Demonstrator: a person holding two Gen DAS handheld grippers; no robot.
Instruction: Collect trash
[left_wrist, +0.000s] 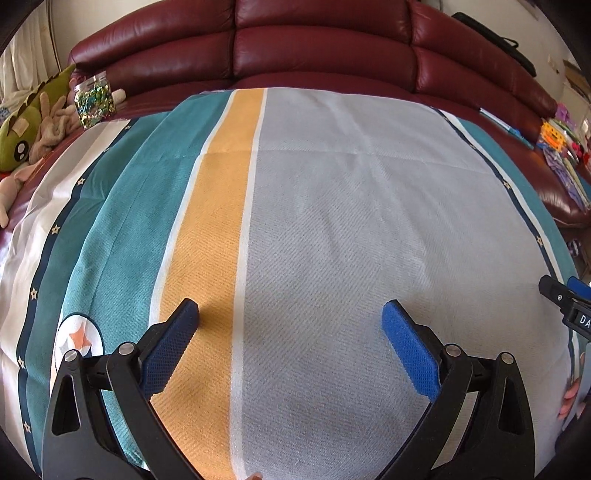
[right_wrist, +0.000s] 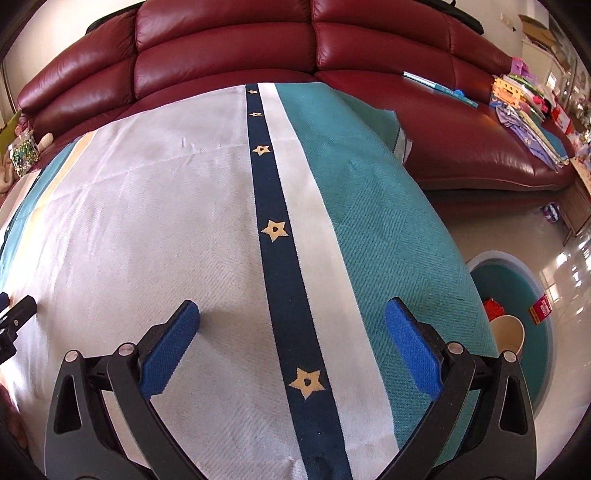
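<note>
Both the left gripper (left_wrist: 290, 314) and right gripper (right_wrist: 291, 314) hover with fingers spread wide, grasping nothing, over a woven striped cloth (right_wrist: 166, 221). Beside the cloth's right edge, a teal round bin (right_wrist: 539, 295) on the floor holds an upright paper cup (right_wrist: 508, 332) and red wrappers (right_wrist: 540, 309). Beyond the cloth sits a glossy maroon leather sofa (right_wrist: 221, 44).

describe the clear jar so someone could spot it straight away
Start at the red sofa and go to its left end, where plush toys are piled. The jar stands among them: clear plastic, full of shiny green and gold bits, the only glittery thing there.
</note>
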